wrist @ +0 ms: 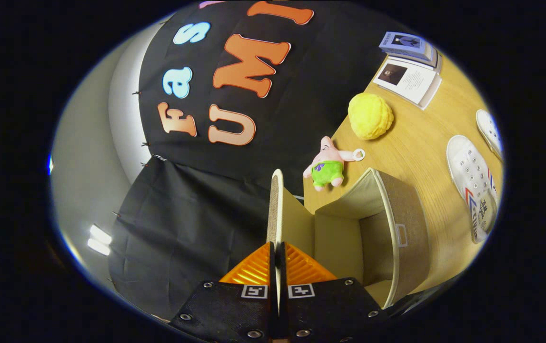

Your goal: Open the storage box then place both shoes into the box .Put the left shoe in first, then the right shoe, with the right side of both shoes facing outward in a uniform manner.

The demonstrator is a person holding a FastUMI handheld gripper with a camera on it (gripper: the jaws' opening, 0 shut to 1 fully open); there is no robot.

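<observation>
Gripper view: gripper (276,252) jaws clenched on the storage box lid (276,205), raised upright. Storage box (396,228) stands open on the desk (420,138); white shoes (472,183) lie beyond.

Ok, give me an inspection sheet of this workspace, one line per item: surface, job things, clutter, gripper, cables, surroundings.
Surface: wooden table, seen tilted.
Storage box: storage box open, inside looks empty.
Lid: lid raised on edge, pinched between the fingers.
Shoes: two white shoes on the table beyond the box, one near it, the other farther off; which is left or right cannot be told.
Clutter: pink plush toy just past the box, yellow round plush, booklets farthest away.
Gripper: gripper shut on the lid.
Cables: nothing seen.
Surroundings: black cloth wall, pale wall beside it.
</observation>
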